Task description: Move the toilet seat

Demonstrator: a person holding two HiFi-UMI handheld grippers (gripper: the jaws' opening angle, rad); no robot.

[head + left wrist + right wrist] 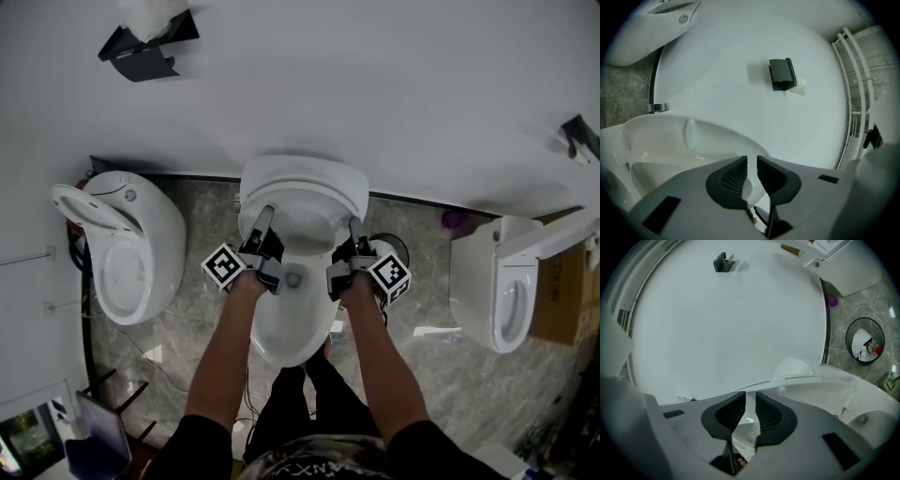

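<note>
Person stood over the middle toilet (pixel 292 328), both forearms out front, a gripper in each hand. Toilet seat (pixel 305 187) sat at the back of that bowl, nr the white wall. It looked raised off the bowl & tilted back, though the exact angle was hard to tell from above. L gripper (pixel 265 216) was on the seat's left edge and R gripper (pixel 354 227) on its right edge, approx level w/ each other. Their marker cubes (pixel 225 266) sat to the outside.

L gripper view: jaws were nearly together w/ only a thin slot left, pinching the seat's white rim btw the ribbed pads (pixel 736 177). R gripper view: same, jaws drawn close & clamped on the thin white seat edge.

Other stuff: a 2nd toilet (pixel 127 248) stood to the person's left and a 3rd toilet (pixel 502 286) to the right, both well apart from the middle one. A black holder (pixel 145 47) was mounted on the wall above. A black bin (pixel 865 344) w/ a liner stood on the grey stone floor (pixel 187 309), right of the middle toilet. A small purple item (pixel 455 220) lay by the wall base.
</note>
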